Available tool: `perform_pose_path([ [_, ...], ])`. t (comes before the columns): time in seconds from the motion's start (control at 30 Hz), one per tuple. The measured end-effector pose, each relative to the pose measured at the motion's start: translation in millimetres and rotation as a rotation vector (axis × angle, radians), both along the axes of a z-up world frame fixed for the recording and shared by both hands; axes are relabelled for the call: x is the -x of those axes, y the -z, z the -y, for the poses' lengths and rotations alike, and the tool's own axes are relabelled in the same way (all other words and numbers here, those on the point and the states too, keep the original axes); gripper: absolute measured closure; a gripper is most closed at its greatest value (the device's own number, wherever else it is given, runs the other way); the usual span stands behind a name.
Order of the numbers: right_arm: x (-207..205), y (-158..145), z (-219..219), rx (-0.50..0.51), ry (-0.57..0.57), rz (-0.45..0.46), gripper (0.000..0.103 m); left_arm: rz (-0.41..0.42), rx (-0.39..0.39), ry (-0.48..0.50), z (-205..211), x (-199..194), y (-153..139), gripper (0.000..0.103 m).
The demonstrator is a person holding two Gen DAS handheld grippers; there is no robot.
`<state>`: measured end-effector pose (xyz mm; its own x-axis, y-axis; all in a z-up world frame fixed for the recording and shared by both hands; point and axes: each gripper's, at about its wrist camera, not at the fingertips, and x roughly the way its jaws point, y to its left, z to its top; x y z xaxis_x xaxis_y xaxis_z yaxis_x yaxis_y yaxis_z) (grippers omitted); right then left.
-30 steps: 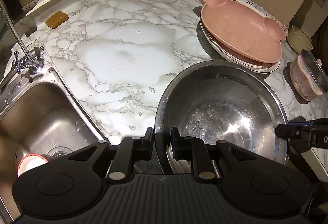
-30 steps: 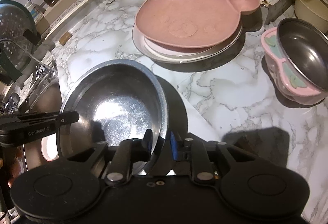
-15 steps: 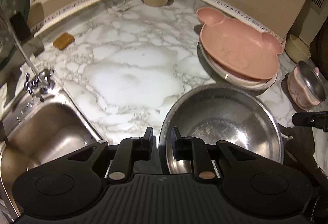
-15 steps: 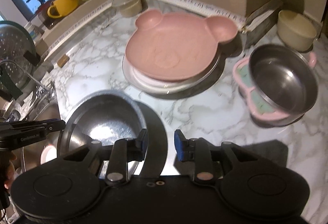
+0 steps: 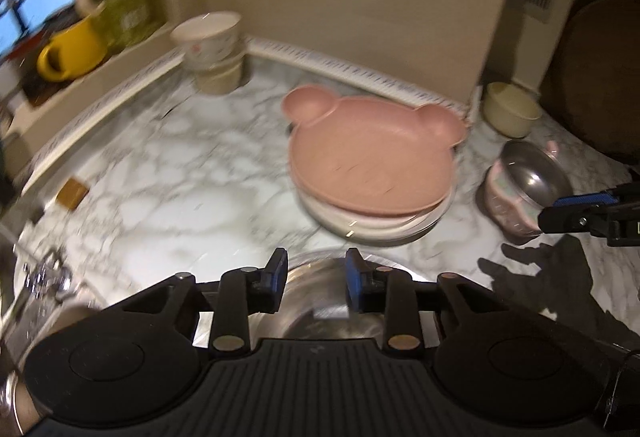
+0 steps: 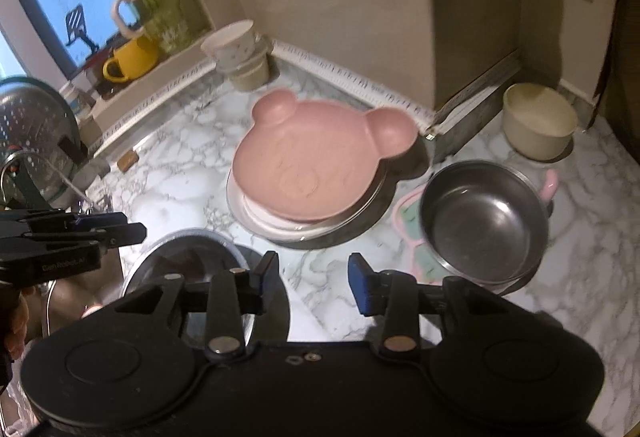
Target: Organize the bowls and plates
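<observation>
Both tools were seen angled steeply downward over the white marbled surface [image 6: 192, 173]. The left tool [image 5: 316, 279] was held above the near rim of the large round stainless-steel bowl [image 5: 320, 301]; the right tool [image 6: 314, 277] was held over bare marble just right of that bowl [image 6: 188, 249], which stood at the edge of the sink.

Compared with the earlier frames, both tools were found higher and drawn back: the wall, window ledge and yellow mug [image 6: 130, 61] had come into view, and the steel bowl had shrunk to the lower edge of each view. A second before, each tool had been closed on the bowl's rim; the jaws of both had just been opening.

The left tool was noted as parted a little, nothing gripped, the bowl's rim seen below the gap but not pinched. The right tool was parted wider and empty.

The pink bear-shaped plate [image 6: 316, 161] was recorded stacked on round white plates [image 6: 280, 225] at centre. A smaller steel bowl [image 6: 484, 221] sat in a pink container to the right, a cream bowl [image 6: 538, 121] beyond it.
</observation>
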<state>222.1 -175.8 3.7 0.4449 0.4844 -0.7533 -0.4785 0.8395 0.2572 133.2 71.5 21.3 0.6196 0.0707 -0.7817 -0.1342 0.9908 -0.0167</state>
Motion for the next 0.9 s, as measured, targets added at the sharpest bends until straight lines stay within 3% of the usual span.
perform_pose_path([
  [0.3,-15,-13,45,-0.010,0.098,0.051,0.052,0.046,-0.004,0.133,55,-32,-16,0.072],
  [0.37,-20,-15,54,-0.013,0.120,0.058,0.050,0.052,0.003,0.154,64,-39,-15,0.066],
  [0.43,-25,-15,64,-0.010,0.137,0.062,0.048,0.062,0.014,0.167,70,-47,-15,0.037],
  [0.63,-39,-9,86,0.004,0.192,0.064,0.040,0.091,0.022,0.230,95,-69,-13,0.032],
  [0.8,-50,2,101,0.007,0.229,0.050,0.023,0.101,0.039,0.248,112,-92,-7,0.025],
  [0.9,-58,11,109,0.013,0.258,0.030,0.019,0.097,0.067,0.242,119,-107,-1,0.025],
])
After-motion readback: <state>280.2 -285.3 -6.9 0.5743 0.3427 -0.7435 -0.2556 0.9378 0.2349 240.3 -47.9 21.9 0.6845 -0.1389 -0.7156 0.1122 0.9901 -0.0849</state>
